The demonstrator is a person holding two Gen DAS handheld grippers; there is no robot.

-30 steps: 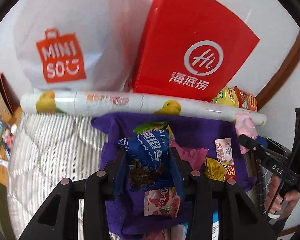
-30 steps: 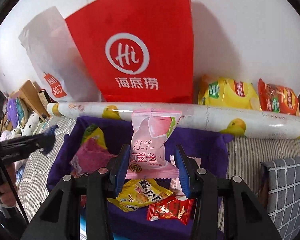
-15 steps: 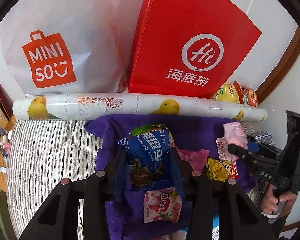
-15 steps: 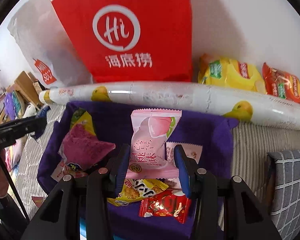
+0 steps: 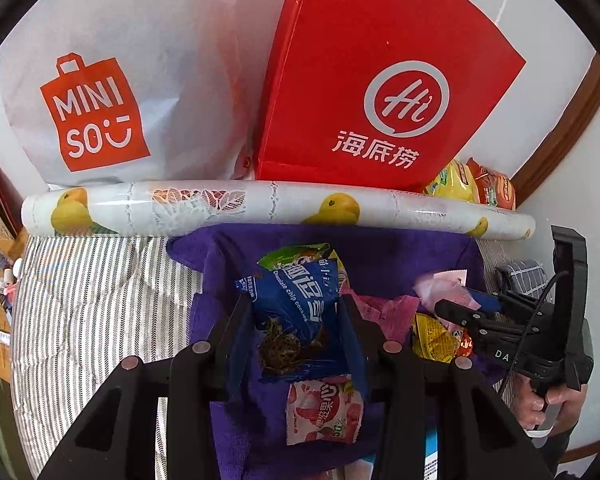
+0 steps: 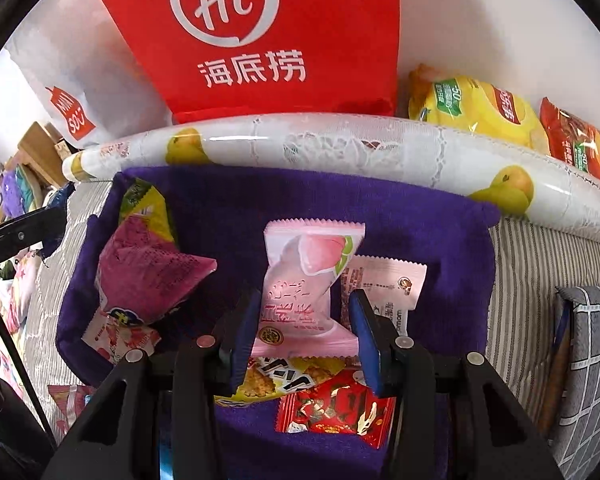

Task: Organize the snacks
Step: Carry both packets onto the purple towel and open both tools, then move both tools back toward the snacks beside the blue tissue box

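The left gripper point(image 5: 296, 320) pinches a blue cookie packet point(image 5: 294, 304) at centre frame, above a purple cloth point(image 5: 400, 252). The right gripper point(image 6: 304, 328) pinches a pink peach packet point(image 6: 304, 280) upright over the same cloth. Loose snacks crowd beneath: a magenta packet point(image 6: 148, 268) at left, and a red wrapper point(image 6: 336, 408) and what looks like a yellow cracker packet point(image 6: 276, 380) low in the frame. A printed roll point(image 6: 320, 144) lies along the cloth's far edge, with a red bag point(image 6: 260, 36) behind it.
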